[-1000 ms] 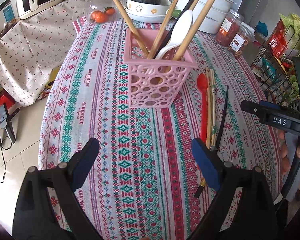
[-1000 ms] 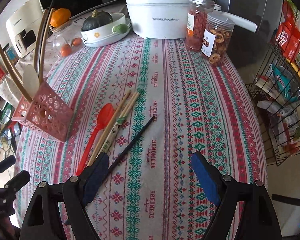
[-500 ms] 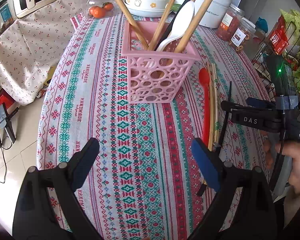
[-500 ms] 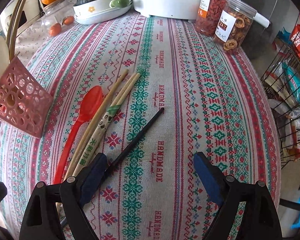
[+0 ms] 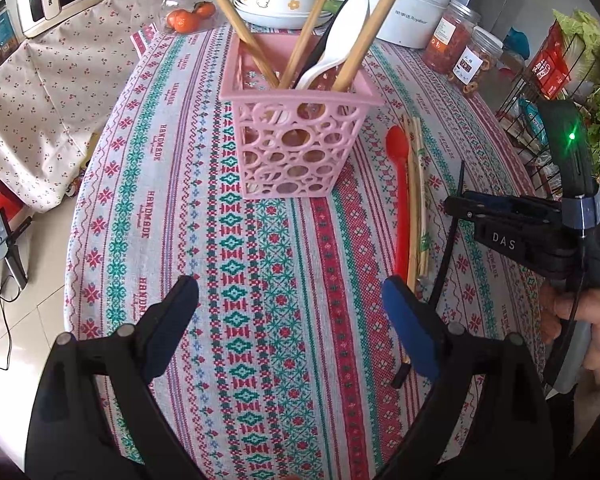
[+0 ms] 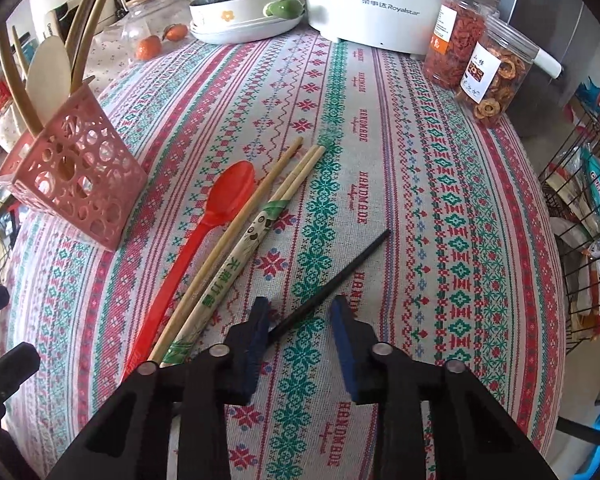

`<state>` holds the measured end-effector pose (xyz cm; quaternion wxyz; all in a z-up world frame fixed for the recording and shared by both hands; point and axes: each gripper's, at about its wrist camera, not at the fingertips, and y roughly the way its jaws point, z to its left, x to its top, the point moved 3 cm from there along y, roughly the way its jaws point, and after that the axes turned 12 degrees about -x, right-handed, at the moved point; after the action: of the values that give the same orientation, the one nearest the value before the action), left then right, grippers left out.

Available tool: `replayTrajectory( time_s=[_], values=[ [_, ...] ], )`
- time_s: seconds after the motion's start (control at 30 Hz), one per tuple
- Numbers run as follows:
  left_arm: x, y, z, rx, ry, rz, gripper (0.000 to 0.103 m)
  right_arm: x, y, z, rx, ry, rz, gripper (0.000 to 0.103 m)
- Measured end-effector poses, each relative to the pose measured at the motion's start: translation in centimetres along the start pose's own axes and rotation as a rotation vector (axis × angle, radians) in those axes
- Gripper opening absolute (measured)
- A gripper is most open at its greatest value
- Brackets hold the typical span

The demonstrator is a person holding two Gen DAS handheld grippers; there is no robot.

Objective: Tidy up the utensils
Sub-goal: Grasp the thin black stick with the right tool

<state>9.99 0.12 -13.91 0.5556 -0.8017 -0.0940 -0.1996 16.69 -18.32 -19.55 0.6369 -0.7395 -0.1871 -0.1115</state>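
A pink basket (image 5: 298, 136) (image 6: 72, 180) stands on the patterned tablecloth and holds wooden chopsticks and a white spoon (image 5: 340, 40). To its right lie a red spoon (image 6: 204, 232) (image 5: 398, 184), wooden chopsticks (image 6: 236, 240) (image 5: 416, 200), some in a paper sleeve, and a black chopstick (image 6: 336, 276) (image 5: 448, 236). My right gripper (image 6: 300, 316) is low over the black chopstick with its jaws partly closed; the stick passes between the pads with a gap still showing. My left gripper (image 5: 290, 308) is open and empty above the cloth in front of the basket.
At the table's far side stand a white pot (image 6: 376, 0), two jars of dried food (image 6: 480, 68), a bowl with a dark squash (image 6: 236, 4) and tangerines (image 6: 148, 46). A wire rack (image 6: 588, 220) with packets stands off the right edge.
My right gripper has dropped toward the black chopstick and narrowed its jaws around it. My left gripper has barely moved and stays open.
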Motion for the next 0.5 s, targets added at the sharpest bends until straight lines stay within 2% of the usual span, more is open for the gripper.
replayTrajectory(
  time_s=[0.07, 0.17, 0.27, 0.4, 0.5],
  values=[
    [0.0, 0.0, -0.4, 0.0, 0.014, 0.0, 0.093, 0.0, 0.0, -0.5, 0.02, 0.019, 0.011, 0.015],
    [0.0, -0.2, -1.1, -0.008, 0.046, -0.003, 0.093, 0.1, 0.0, -2.1, 0.061, 0.079, 0.04, 0.007],
    [0.0, -0.4, -2.1, -0.024, 0.094, -0.01, 0.093, -0.1, -0.1, -3.8, 0.06, 0.111, 0.044, 0.003],
    [0.1, -0.6, -4.0, -0.053, 0.154, -0.025, 0.093, -0.3, -1.0, -5.7, 0.084, 0.152, 0.038, 0.002],
    [0.3, -0.2, -5.8, -0.067, 0.206, -0.022, 0.086, -0.3, -1.6, -7.0, 0.11, 0.175, 0.033, 0.003]
  ],
)
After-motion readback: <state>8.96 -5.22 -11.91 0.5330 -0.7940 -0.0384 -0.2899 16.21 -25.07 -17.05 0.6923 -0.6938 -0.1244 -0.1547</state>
